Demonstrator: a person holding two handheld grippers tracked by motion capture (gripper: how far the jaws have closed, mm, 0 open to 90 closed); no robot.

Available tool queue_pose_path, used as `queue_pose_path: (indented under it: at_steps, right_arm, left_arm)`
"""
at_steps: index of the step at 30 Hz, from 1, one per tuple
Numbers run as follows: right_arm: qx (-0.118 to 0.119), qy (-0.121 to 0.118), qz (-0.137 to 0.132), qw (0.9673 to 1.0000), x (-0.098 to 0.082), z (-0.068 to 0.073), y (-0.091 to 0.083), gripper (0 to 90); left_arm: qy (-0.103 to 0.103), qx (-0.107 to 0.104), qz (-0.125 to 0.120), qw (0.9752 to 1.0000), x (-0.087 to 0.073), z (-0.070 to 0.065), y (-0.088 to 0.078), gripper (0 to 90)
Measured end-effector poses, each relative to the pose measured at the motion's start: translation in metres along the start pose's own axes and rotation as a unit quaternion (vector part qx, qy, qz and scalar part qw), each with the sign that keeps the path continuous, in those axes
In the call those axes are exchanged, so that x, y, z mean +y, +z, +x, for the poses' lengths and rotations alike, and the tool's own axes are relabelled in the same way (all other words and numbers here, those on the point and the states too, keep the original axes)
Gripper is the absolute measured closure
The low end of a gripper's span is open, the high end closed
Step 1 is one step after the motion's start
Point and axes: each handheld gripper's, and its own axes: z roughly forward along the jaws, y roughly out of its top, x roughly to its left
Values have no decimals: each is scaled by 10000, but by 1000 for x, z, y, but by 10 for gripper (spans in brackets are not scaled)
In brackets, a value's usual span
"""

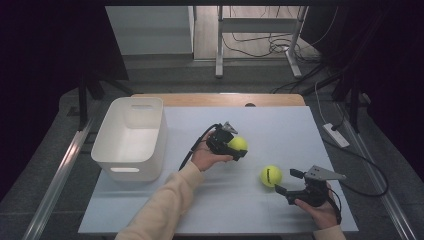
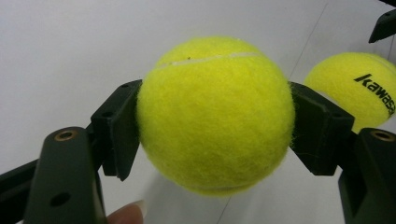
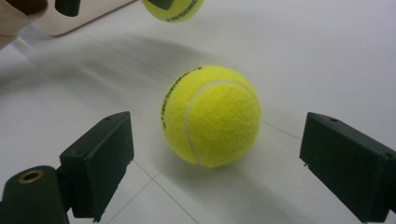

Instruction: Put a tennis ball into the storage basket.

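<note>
My left gripper (image 1: 239, 148) is shut on a yellow tennis ball (image 1: 238, 144) and holds it a little above the white table (image 1: 280, 125). In the left gripper view both black pads (image 2: 119, 128) press the sides of this held ball (image 2: 215, 114). A second tennis ball (image 1: 270, 175) rests on the table right of centre, and its printed side (image 2: 362, 86) shows past the held one. My right gripper (image 1: 286, 183) stands open just right of it. In the right gripper view the resting ball (image 3: 211, 115) lies a little ahead of the wide-apart pads (image 3: 99, 158), untouched.
A white plastic bin (image 1: 131, 137) stands at the table's left side, and its corner (image 3: 84, 18) shows in the right gripper view. A table frame and cables (image 1: 260, 40) lie on the floor beyond the far edge.
</note>
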Motion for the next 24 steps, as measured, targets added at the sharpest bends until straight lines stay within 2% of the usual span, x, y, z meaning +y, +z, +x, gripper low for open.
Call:
queue_pose_path:
  at_steps: [24]
  right_arm:
    - [-41, -42, -55, 10000, 1, 2, 0, 101]
  left_arm:
    - [-26, 234, -229, 9995, -11, 5, -31, 271]
